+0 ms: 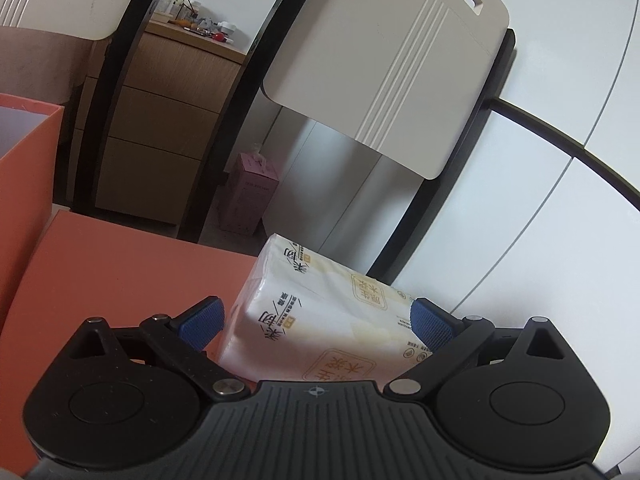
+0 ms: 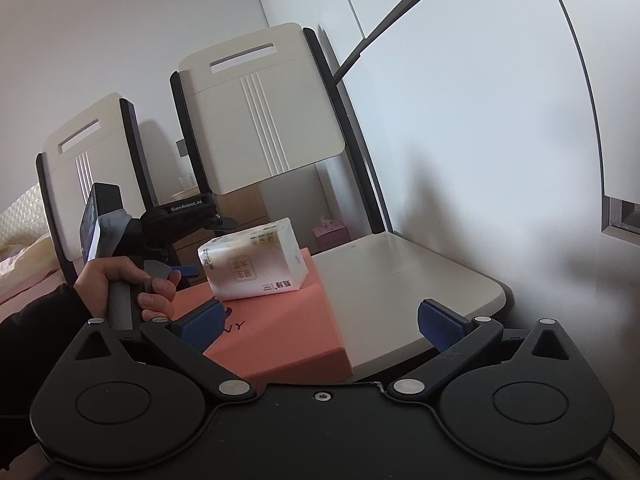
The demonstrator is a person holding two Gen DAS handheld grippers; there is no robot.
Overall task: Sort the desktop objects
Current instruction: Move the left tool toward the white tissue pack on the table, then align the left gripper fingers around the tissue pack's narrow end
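My left hand-held gripper (image 1: pixel 316 322) has its blue pads (image 1: pixel 200 322) spread wide, one on each side of the tissue pack (image 1: pixel 320 320), which fills the lower centre of the left wrist view. The right-hand pad sits close against the pack's edge, while the left-hand pad stands a little apart from it, so nothing is clamped. The tissue pack lies tilted on the flat orange box lid (image 1: pixel 120 272), near the lid's far corner. At the left edge of the same view stands an open orange box (image 1: pixel 28 152) with a pale lining, just beside the lid.

In the right wrist view, my right hand-held gripper (image 2: pixel 320 322) is also spread apart and holds nothing; its pads frame the lower centre of the frame, well short of the pack. The tissue pack (image 2: pixel 252 268) shows at centre left, resting on the orange box lid (image 2: pixel 280 332), which lies on the white table (image 2: pixel 420 280). To the left of the pack, my left hand (image 2: pixel 140 284) grips the grey handle of the other hand-held gripper, a dark sleeve (image 2: pixel 36 340) covering the wrist.

Beyond the table stand two cream chair backs with black frames (image 2: pixel 256 112), and a wooden drawer cabinet (image 1: pixel 160 128) appears in the upper left of the left wrist view.
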